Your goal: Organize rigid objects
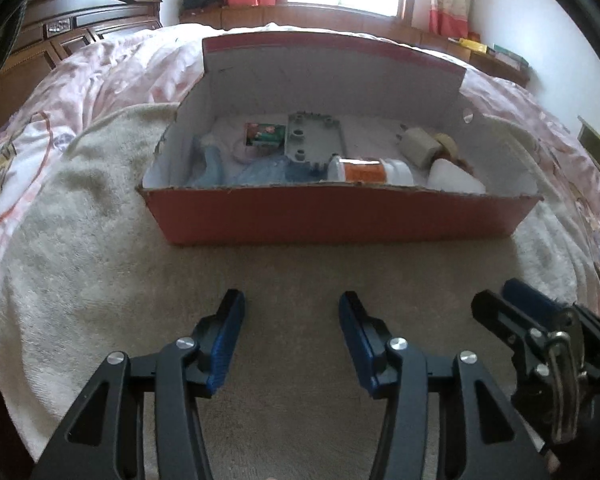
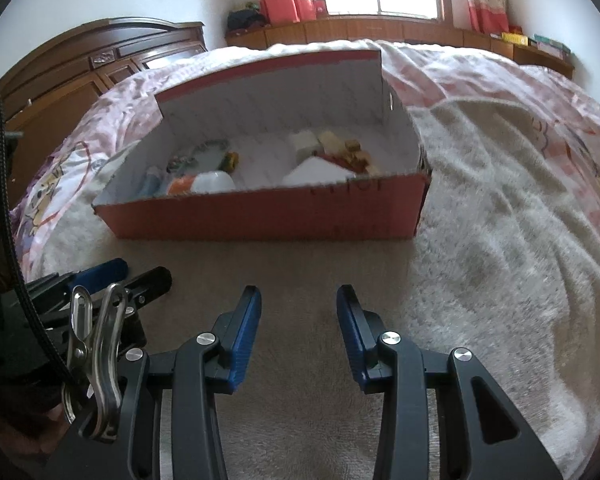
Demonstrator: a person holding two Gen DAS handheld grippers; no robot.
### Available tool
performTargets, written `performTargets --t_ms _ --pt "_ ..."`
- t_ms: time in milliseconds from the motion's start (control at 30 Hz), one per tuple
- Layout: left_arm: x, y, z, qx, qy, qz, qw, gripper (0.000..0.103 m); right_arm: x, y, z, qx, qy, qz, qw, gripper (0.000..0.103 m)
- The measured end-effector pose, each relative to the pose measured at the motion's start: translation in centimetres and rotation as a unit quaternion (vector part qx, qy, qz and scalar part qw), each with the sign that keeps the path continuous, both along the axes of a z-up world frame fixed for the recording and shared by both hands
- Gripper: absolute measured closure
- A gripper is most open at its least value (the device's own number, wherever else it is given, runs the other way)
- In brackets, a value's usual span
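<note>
hovering before the red box (image 1: 340,220), left tool (image 1: 291,316) and right tool (image 2: 299,312) both gape, empty

No text can be read with certainty. Dark handwritten marks are seen on the red box's (image 2: 260,216) front wall, ahead of the tongs, but remain illegible.
</note>
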State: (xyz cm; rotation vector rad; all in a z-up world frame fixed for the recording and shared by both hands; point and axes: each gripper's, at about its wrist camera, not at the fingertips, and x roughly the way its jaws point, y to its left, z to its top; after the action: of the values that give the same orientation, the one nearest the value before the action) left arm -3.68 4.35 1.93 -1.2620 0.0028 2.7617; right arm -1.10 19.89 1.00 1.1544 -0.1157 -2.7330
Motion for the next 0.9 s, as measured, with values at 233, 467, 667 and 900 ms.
performTargets --t_ms 233,467,667,900 --pt "0.13 0.17 -0.29 -0.004 0.004 -0.002 1.0000 0.047 0.07 0.05 -0.39 0.003 -0.001 -0.001 1.000 0.062" --pt "0.12 0.17 -0.35 -0.006 0.005 -0.002 1.0000 0.047 0.07 -0.09 -0.33 0.004 -0.001 -0.001 1.000 0.060" --pt "0.13 0.19 -0.36 -0.006 0.005 -0.002 1.0000 0.047 0.08 -0.29 -0.38 0.006 0.000 0.000 1.000 0.059" --pt "0.15 0.19 -0.37 -0.006 0.005 -0.002 1.0000 0.047 0.05 -0.74 -0.44 0.013 0.000 0.005 1.000 0.054"
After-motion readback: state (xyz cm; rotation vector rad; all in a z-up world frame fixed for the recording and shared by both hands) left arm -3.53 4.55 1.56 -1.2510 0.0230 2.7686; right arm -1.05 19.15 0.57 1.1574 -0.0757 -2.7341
